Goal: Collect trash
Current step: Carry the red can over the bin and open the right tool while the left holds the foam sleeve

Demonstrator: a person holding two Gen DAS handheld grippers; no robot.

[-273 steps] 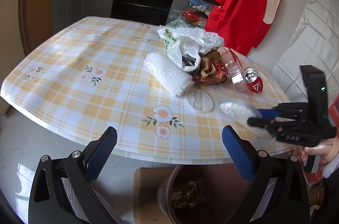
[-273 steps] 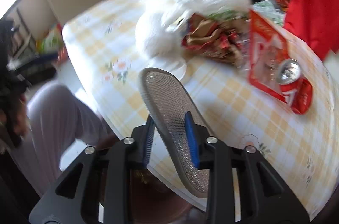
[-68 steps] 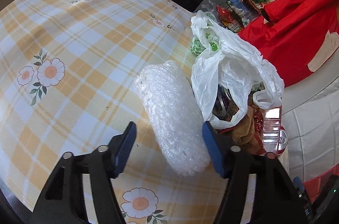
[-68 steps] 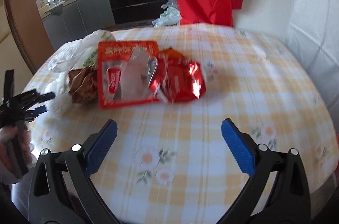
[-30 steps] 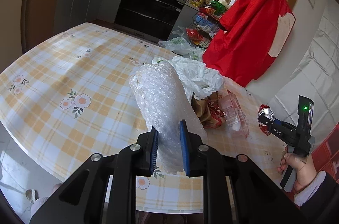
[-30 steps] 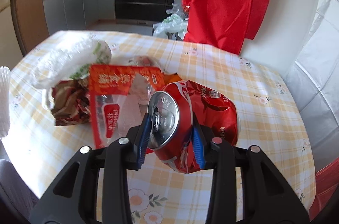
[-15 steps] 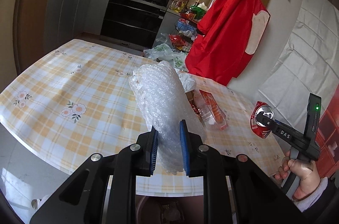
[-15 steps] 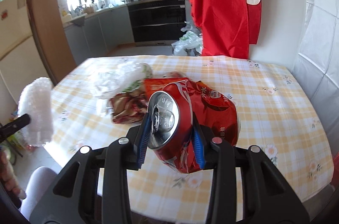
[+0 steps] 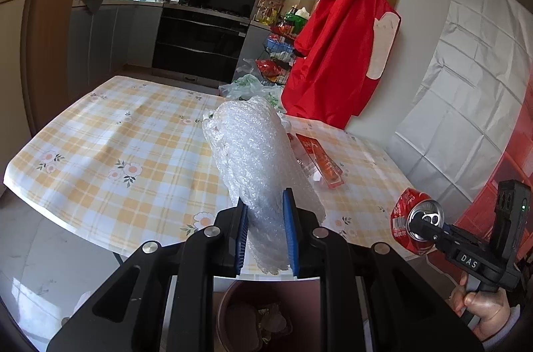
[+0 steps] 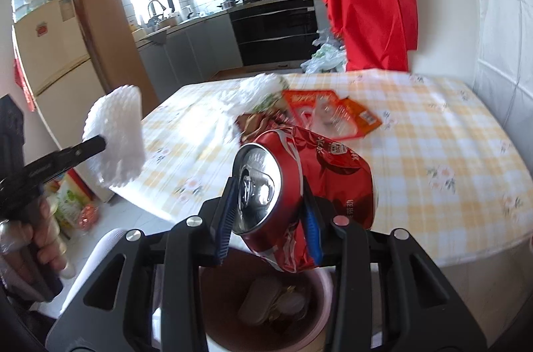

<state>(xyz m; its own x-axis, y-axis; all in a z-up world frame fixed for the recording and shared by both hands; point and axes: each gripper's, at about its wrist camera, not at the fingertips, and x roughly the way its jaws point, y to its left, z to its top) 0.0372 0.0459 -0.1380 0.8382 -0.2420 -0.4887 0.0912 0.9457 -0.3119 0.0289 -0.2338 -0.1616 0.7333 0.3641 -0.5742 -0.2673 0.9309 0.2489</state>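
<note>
The roll of bubble wrap (image 9: 256,165) was up off the desk (image 9: 110,152), pinched near its lower end in the left tongs (image 9: 265,232), the blue pads sunk well into it and the jaws nearly together. It looked feather-light and squashy, so that low grip seemed enough; the long free end stood tilted above the pads and would likely flop if swung hard. From the right wrist view the same roll (image 10: 116,135) showed white at the left edge, clear of the desk.

The crushed red can (image 10: 299,195) sat crosswise in the right tongs (image 10: 269,218), jaws part-way closed with 1 pad on each side near the silver top. Dented thin metal like that probably gives under pressure and can slip on smooth paint, so holding across the creased body looked the safer bet. In the left wrist view the can (image 9: 416,225) hung past the desk's near corner.

Below both loads sat the brown bin (image 10: 266,302), its mouth open and some scraps already in it. The can hung just above its rim; in the left wrist view the roll appeared to hang over the bin (image 9: 253,318) too. My read: both pieces were ready to drop in.

Still on the desk were a red packet (image 10: 316,109), a crumpled wrapper (image 10: 256,122) and a white plastic bag (image 10: 260,89), so the job looked partly done. A red garment (image 9: 336,52) hung on the wall behind.
</note>
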